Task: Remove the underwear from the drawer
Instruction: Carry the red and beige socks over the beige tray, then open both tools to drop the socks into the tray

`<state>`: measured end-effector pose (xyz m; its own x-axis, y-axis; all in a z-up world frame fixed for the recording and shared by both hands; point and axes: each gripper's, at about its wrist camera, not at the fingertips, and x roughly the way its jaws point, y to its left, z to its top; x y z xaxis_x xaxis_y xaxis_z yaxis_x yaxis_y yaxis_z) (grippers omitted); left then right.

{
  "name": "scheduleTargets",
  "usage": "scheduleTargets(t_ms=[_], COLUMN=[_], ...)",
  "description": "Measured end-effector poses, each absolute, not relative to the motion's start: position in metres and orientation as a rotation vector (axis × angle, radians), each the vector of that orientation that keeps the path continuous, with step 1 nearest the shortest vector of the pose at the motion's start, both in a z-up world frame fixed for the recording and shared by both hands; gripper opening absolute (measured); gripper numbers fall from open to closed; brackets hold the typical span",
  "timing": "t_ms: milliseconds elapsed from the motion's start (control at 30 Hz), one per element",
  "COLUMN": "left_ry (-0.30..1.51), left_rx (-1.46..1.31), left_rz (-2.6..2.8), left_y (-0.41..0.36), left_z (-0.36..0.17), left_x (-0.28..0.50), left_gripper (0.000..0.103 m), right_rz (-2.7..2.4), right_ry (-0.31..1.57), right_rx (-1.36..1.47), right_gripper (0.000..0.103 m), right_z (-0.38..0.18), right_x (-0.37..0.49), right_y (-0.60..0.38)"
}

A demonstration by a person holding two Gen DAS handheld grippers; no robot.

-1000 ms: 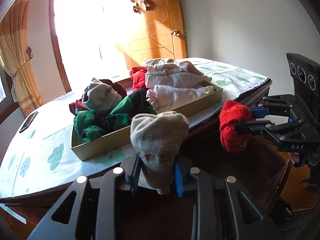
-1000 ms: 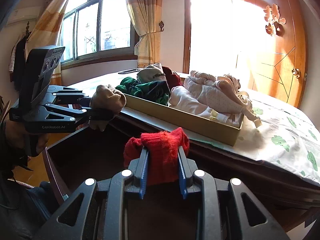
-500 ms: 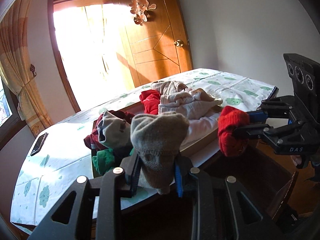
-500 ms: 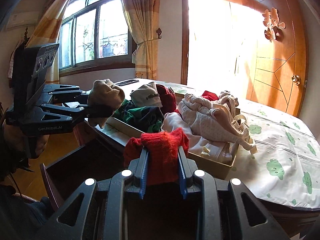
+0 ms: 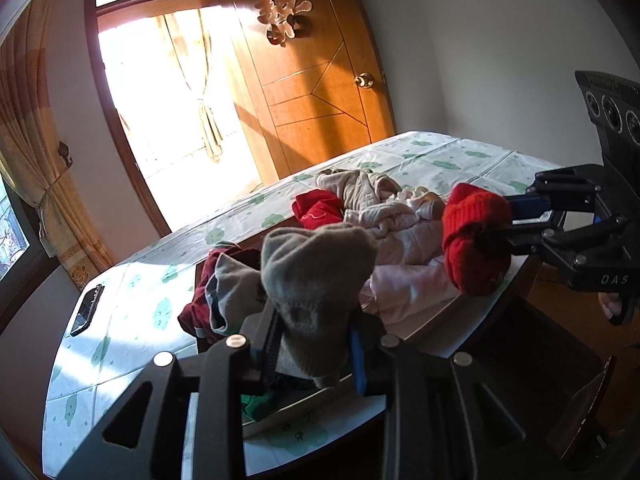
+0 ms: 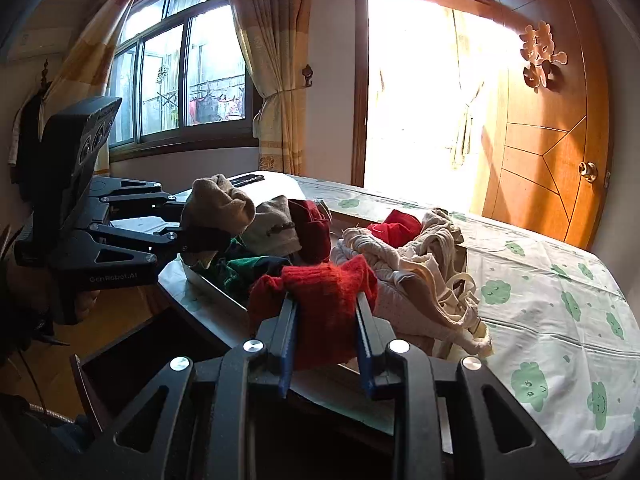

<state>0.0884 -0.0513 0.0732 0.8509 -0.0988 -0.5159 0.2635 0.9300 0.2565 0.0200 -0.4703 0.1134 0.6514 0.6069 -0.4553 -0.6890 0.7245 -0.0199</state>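
Sunlight pours through a tall window beside an orange wooden door (image 5: 320, 92), washing out the far side of a table covered in a white cloth with green cloud prints (image 6: 560, 320). On that cloth sits a shallow cardboard tray (image 6: 208, 280) heaped with clothing: pale pink and cream underwear (image 6: 420, 268) on one side, green, grey and dark red pieces (image 6: 280, 232) on the other, a bright red item (image 5: 316, 208) at the back. A dark phone-like object (image 5: 87, 309) lies near the table's far edge.

Below the table's near edge an open dark wooden drawer (image 6: 132, 352) shows only shadow inside.

The left gripper (image 5: 316, 344) is clamped on a bundled grey-beige knitted piece (image 5: 316, 276), held up in the air in front of the tray — its blue-lined fingers (image 5: 358, 356) press the cloth from both sides. The right gripper (image 6: 326, 340) pinches a red knitted piece (image 6: 320, 300) the same way, raised above the drawer and just before the tray's near side. From the left wrist view the right gripper's red bundle (image 5: 474, 244) hangs beside the pink pile; from the right wrist view the left gripper's beige bundle (image 6: 216, 208) sits close to the tray's grey and dark red heap.
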Motion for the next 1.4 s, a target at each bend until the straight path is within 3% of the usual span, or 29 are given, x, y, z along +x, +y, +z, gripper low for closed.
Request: scheduleTargets(t_ms=[900, 1033, 1133, 1200, 1333, 1400], left_ry=[0.651, 0.663, 0.668, 0.663, 0.636, 0.627], left_rx=[0.286, 0.282, 0.288, 0.29, 0.292, 0.287], left_rz=[-0.156, -0.147, -0.143, -0.136, -0.13, -0.135], left_y=[-0.045, -0.046, -0.048, -0.049, -0.049, -0.048], left_z=[0.051, 0.045, 0.042, 0.041, 0.044, 0.046], left_x=[0.164, 0.169, 0.168, 0.166, 0.157, 0.154], left_gripper=[0.027, 0.033, 0.045, 0.055, 0.069, 0.07], right_rz=[0.637, 0.626, 0.624, 0.641, 0.63, 0.634], right_ry=[0.541, 0.574, 0.595, 0.617, 0.611, 0.606], right_rx=[-0.136, -0.145, -0.162, -0.166, -0.189, -0.182], right_gripper=[0.028, 0.029, 0.03, 0.032, 0.062, 0.065], right_z=[0.127, 0.121, 0.115, 0.111, 0.107, 0.104], right_x=[0.121, 0.13, 0.133, 0.134, 0.129, 0.127], right_y=[-0.423, -0.418, -0.413, -0.409, -0.407, -0.408])
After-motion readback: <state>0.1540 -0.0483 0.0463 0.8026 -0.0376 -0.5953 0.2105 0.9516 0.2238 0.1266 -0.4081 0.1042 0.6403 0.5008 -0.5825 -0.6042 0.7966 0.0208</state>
